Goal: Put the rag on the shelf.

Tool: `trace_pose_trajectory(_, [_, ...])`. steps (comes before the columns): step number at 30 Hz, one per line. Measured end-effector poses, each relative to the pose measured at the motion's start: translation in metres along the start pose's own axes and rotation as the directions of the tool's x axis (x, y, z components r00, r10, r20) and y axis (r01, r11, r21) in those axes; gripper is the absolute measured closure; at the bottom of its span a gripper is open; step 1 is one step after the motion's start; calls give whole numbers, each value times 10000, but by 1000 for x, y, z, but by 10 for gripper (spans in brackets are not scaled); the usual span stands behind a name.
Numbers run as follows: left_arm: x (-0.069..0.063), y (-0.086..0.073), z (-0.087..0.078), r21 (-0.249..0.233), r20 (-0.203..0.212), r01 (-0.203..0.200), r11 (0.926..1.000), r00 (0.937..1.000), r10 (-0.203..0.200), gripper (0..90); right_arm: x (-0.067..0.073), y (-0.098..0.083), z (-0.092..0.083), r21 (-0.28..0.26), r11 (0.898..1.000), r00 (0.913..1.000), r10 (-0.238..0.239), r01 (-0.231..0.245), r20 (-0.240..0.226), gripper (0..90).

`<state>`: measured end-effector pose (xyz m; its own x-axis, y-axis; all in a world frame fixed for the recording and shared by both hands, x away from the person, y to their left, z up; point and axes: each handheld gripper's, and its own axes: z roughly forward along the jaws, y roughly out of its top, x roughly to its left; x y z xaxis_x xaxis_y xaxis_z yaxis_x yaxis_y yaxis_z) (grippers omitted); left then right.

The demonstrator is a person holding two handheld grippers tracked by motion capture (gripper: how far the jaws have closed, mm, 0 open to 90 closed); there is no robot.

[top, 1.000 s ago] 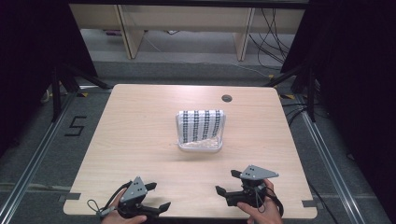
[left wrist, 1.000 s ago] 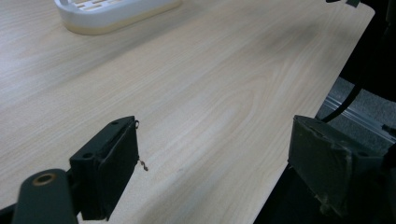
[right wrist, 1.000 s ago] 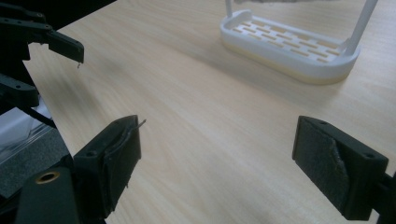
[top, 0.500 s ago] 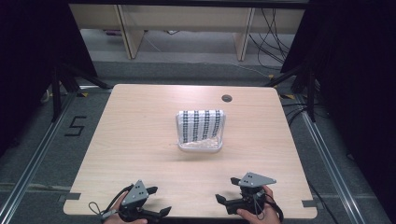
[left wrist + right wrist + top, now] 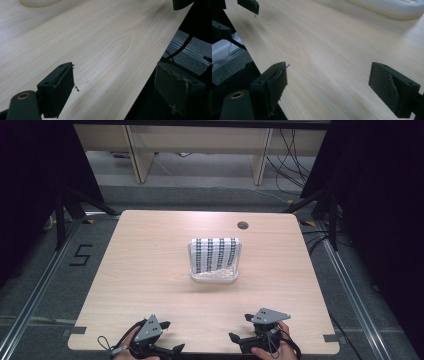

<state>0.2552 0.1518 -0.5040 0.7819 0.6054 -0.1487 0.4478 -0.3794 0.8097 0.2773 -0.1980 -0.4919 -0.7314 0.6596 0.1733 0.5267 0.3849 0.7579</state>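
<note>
Both grippers have drawn back toward the near table edge in the high view, left gripper [image 5: 167, 351] and right gripper [image 5: 240, 340] well apart from the white tray [image 5: 214, 276] with its patterned cloth [image 5: 216, 254] mid-table. Left gripper view: jaws wide, empty, over bare wooden table [image 5: 100, 45]. Right gripper view: jaws equally spread, holding nothing, tray rim [image 5: 392, 8] far ahead. Likely resting, no reach under way.
</note>
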Motion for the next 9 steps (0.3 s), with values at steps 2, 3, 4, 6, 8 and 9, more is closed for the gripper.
trace_pose_trajectory(2, [0, 0, 0, -21, 16, 29, 10000, 10000, -29, 154, -1, 0, 1, -31, 9999, 9998, -122, 121, -142, 164])
trace_pose_trajectory(3, [0, 0, 1, -4, 13, 35, 10000, 10000, -35, 154, -1, 0, 1, -46, 9999, 9998, -114, 113, -147, 164])
trace_pose_trajectory(4, [-1, 0, 1, -25, 35, 170, 9999, 9998, -170, 154, -2, 0, 1, -44, 9999, 9998, -119, 118, -152, 163])
trace_pose_trajectory(6, [0, 0, 1, -10, 0, 72, 10000, 10000, -72, 154, -2, 0, 1, -49, 9999, 9998, -120, 119, -156, 164])
trace_pose_trajectory(8, [0, 0, 1, -14, -16, 64, 10000, 10000, -64, 154, -2, 0, 2, -46, 9999, 9997, -113, 112, -199, 164])
trace_pose_trajectory(9, [0, 0, 1, -15, -19, 51, 10000, 10000, -51, 154, -2, 0, 2, -17, 10000, 9998, -38, 38, -190, 164])
